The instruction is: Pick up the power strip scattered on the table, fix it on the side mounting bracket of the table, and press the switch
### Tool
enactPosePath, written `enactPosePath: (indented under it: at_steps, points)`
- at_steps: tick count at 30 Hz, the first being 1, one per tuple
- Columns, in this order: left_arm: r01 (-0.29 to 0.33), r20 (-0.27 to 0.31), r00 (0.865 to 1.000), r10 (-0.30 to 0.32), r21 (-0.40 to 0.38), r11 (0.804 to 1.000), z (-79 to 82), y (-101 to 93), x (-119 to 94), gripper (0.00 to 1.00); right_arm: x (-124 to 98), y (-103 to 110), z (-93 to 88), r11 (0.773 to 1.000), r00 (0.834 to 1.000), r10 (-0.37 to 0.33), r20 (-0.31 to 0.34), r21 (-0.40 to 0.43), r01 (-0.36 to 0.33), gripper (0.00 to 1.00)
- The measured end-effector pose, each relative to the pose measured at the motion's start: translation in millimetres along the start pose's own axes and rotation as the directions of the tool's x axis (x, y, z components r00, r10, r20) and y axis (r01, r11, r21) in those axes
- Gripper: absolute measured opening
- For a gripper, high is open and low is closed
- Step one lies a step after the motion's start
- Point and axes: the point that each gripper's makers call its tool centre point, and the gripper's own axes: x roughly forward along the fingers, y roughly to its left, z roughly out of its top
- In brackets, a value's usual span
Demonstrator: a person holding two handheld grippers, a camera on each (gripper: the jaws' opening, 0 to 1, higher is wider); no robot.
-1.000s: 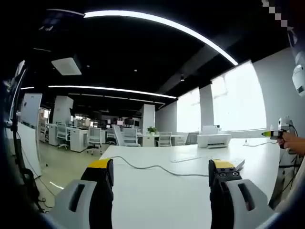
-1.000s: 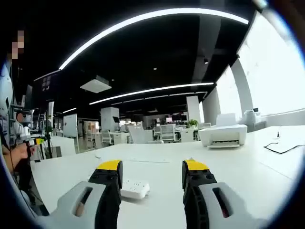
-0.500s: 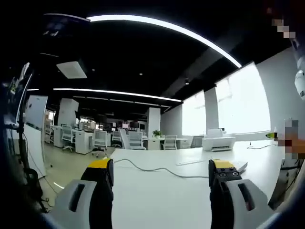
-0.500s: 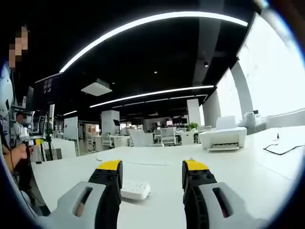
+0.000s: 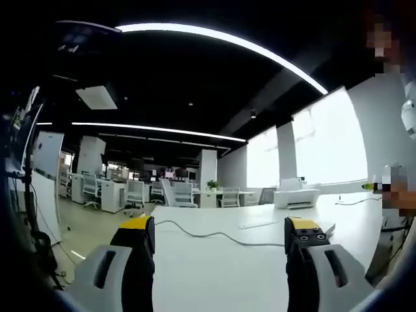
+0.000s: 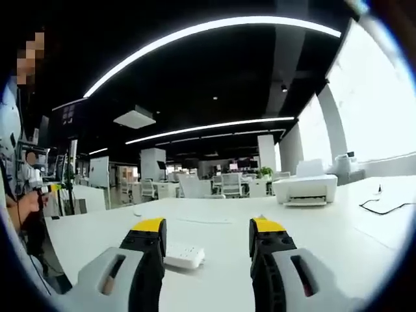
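A white power strip (image 6: 184, 256) lies flat on the white table (image 6: 214, 240), just beyond my right gripper (image 6: 208, 242) and close to its left jaw. That gripper is open and holds nothing. In the left gripper view, the strip's end (image 5: 325, 227) pokes out past the right jaw, and its grey cable (image 5: 214, 233) snakes across the table (image 5: 214, 266) to the far left. My left gripper (image 5: 220, 239) hovers over the table, open and empty. The other gripper's yellow tip (image 5: 372, 187) appears at the far right of that view, held by a hand.
A white printer (image 6: 305, 190) stands on the table at the back right, also in the left gripper view (image 5: 296, 196). A thin dark cable (image 6: 383, 206) lies at the right. Office desks and chairs (image 5: 136, 193) fill the room behind. A person (image 6: 26, 201) stands at the left.
Both views have tilted slightly, so the table sits a little lower in the picture. The power strip and cable lie where they were. Both grippers stay open.
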Motion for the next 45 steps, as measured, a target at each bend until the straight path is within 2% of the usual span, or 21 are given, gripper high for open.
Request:
enactPosePath:
  at_steps: [19, 29, 37, 45]
  points:
    - [-0.011, -0.005, 1.0, 0.011, -0.001, 1.0, 0.3, -0.3, -5, 0.85, 5, 2, -3.2, 0.999, 0.999, 0.03, -0.014, -0.013, -0.03, 0.48]
    - [-0.013, -0.014, 1.0, 0.013, -0.01, 1.0, -4.5, -0.3, -8, 0.85, 10, -4, 1.6, 0.998, 0.998, 0.053, -0.027, -0.03, -0.053, 0.5]
    - [-0.002, -0.031, 1.0, 0.001, -0.02, 1.0, -11.5, -3.7, -9, 0.86, 14, -3, 1.0, 0.995, 0.995, 0.087, -0.044, -0.046, -0.089, 0.51]
    - [0.033, -0.051, 0.998, -0.034, -0.019, 0.999, -16.1, -12.1, -7, 0.86, 19, 1, -1.4, 0.982, 0.983, 0.172, -0.064, -0.064, -0.176, 0.52]
